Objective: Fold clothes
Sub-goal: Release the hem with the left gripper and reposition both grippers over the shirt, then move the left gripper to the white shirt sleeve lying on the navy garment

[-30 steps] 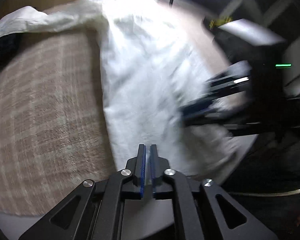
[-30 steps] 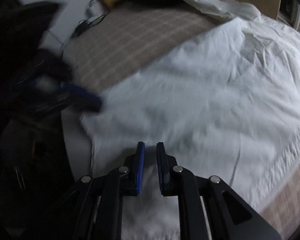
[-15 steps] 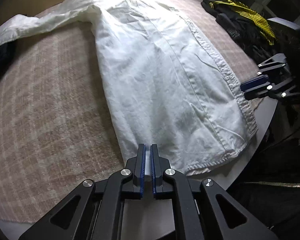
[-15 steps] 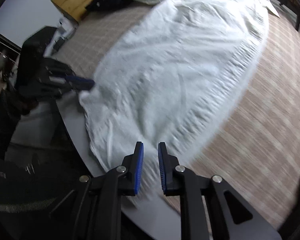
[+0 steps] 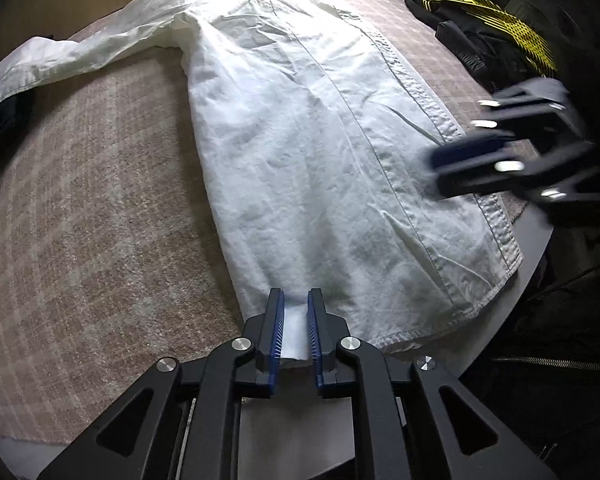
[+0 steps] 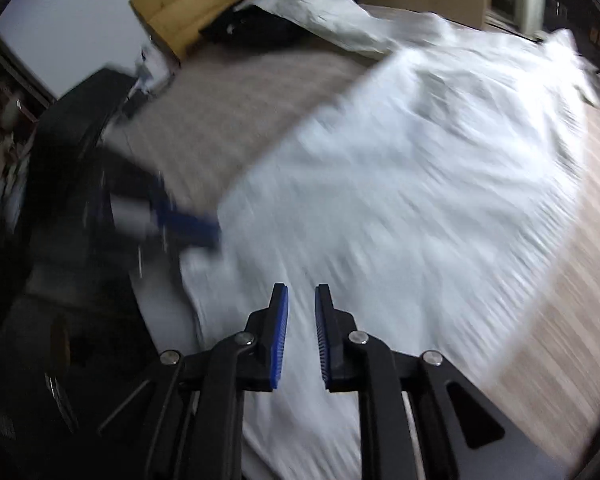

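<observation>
A white button shirt (image 5: 312, 128) lies flat and lengthwise on a beige checked cloth (image 5: 92, 208), one sleeve stretched to the far left. My left gripper (image 5: 295, 300) is at the shirt's near hem corner, its jaws slightly apart with the hem cloth between them. My right gripper (image 6: 301, 294) is open and empty, hovering over the hem end of the shirt (image 6: 400, 184); it shows blurred in the left wrist view (image 5: 432, 168) above the button placket. The left gripper shows blurred in the right wrist view (image 6: 204, 228).
A black and yellow garment (image 5: 488, 36) lies at the far right of the cloth. A dark garment (image 6: 256, 28) lies under the far sleeve. The grey table edge (image 5: 536, 240) curves close on the right. A wooden board (image 6: 200, 4) stands beyond.
My left jaws have opened slightly around the hem corner. My right gripper has swung back from the table's edge over the shirt and opened wider.
</observation>
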Motion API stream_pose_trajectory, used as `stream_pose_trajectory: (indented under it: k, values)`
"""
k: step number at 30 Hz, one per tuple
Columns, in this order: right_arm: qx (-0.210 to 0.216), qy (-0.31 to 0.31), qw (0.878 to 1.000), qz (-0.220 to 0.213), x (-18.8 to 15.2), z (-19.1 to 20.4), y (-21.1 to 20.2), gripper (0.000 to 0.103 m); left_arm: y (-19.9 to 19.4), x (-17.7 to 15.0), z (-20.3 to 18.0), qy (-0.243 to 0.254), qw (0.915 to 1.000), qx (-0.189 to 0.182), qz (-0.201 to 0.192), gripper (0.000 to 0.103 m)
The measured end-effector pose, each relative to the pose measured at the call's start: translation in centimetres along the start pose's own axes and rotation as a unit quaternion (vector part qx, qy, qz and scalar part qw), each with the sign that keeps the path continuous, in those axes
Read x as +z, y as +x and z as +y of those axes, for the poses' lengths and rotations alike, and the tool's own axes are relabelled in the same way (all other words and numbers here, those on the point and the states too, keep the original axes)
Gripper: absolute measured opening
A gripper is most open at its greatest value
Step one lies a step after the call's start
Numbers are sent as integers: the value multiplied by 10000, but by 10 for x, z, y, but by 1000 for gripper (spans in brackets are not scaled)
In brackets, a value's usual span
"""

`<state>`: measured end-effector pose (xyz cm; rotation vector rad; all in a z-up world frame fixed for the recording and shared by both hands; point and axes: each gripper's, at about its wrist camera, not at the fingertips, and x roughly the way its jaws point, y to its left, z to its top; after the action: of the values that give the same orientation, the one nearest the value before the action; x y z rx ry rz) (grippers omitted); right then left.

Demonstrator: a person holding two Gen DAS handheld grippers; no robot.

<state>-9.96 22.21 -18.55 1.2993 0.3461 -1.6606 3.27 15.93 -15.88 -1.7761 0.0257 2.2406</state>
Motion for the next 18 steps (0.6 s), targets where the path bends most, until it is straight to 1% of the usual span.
stream_pose_trajectory:
  k: [2,3,5,6,7,10,12,14,15,16,17,18]
  values:
    - [141,-67,9999,38,19,4,31,14,1,1,1,25,10000,29,29,12]
    - [13,-152,9997,199,20,9,46,13,1,1,1,30,10000,52,35,12]
    - [-71,-471,9983,346,9,11,43,14,0,0,4,69,9997,228,61,13]
    - [-134,-670,9963,519,-3,12,38,14,-1,-1,6,91,9994,326,76,16]
    - [-165,-667,9954,674,-12,7,34,14,-1,-2,10,72,9990,440,95,17]
    - [-256,-649,9913,1117,-38,-6,21,14,-17,-3,35,-309,9985,448,-30,17]
    - [-222,-365,9954,857,-30,-14,12,14,-36,-3,59,-613,9968,461,-243,18]
    - [-180,-75,9981,592,-21,-21,2,15,-64,0,93,-966,9925,537,-519,19]
    - [-73,133,9991,407,-13,-24,-2,16,-77,3,110,-1120,9900,561,-654,19]
    - [5,278,9993,239,-5,-25,-5,20,-89,5,127,-1264,9872,577,-786,20]
    - [53,385,9992,69,3,-25,-9,25,-107,-2,158,-1385,9841,613,-925,22]
    - [55,464,9989,-86,12,-25,-11,28,-121,-1,183,-1492,9806,669,-1079,24]
